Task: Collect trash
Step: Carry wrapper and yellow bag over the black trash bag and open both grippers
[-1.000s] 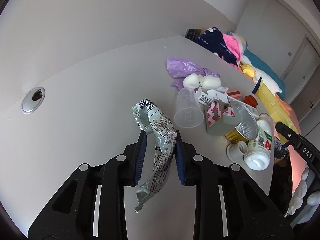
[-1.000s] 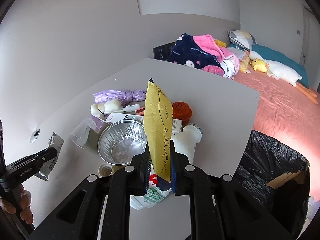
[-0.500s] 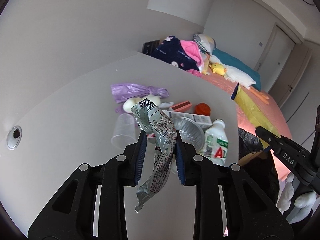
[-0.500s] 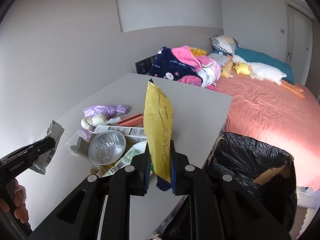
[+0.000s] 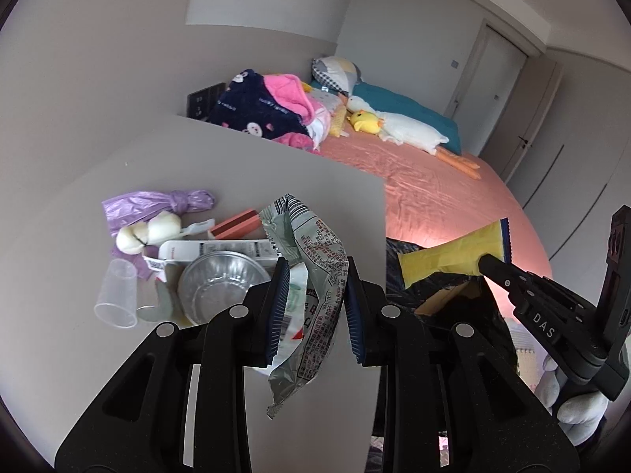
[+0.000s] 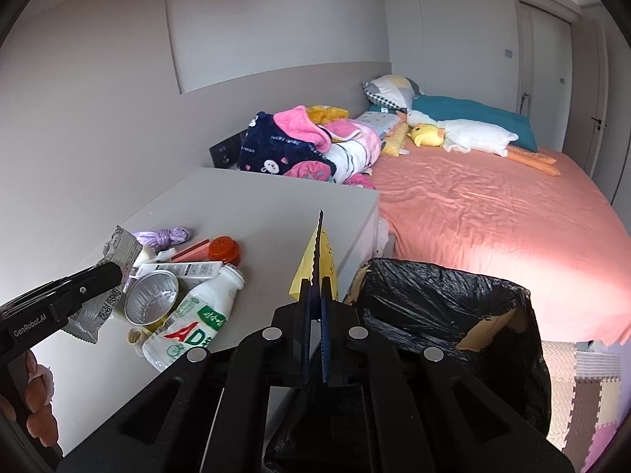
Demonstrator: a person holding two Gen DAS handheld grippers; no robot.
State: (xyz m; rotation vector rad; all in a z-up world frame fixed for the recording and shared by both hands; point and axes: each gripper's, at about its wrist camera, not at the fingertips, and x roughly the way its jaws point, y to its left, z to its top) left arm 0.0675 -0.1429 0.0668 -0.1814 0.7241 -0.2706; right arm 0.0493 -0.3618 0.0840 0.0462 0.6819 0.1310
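My left gripper (image 5: 314,307) is shut on a crumpled silver snack wrapper (image 5: 315,276) and holds it above the white table (image 5: 244,165) near its right edge. My right gripper (image 6: 315,307) is shut on a yellow snack bag (image 6: 317,260), seen edge-on, beside the black-lined trash bin (image 6: 445,315). In the left wrist view the yellow bag (image 5: 453,256) hangs over the bin (image 5: 441,295). On the table lie a foil bowl (image 6: 152,301), a white AD bottle (image 6: 193,315), a clear cup (image 5: 116,295) and a purple bag (image 5: 154,207).
A white box (image 5: 213,250), a red strip (image 5: 236,228), an orange cap (image 6: 224,250) and a small lid (image 6: 136,337) also lie on the table. A pink bed (image 6: 493,213) with blankets and a duck toy (image 6: 453,134) stands behind the bin.
Both grippers moved right, away from the table's pile toward the bin. The yellow bag has turned edge-on and now sits at the bin's rim. Both grips are unchanged.
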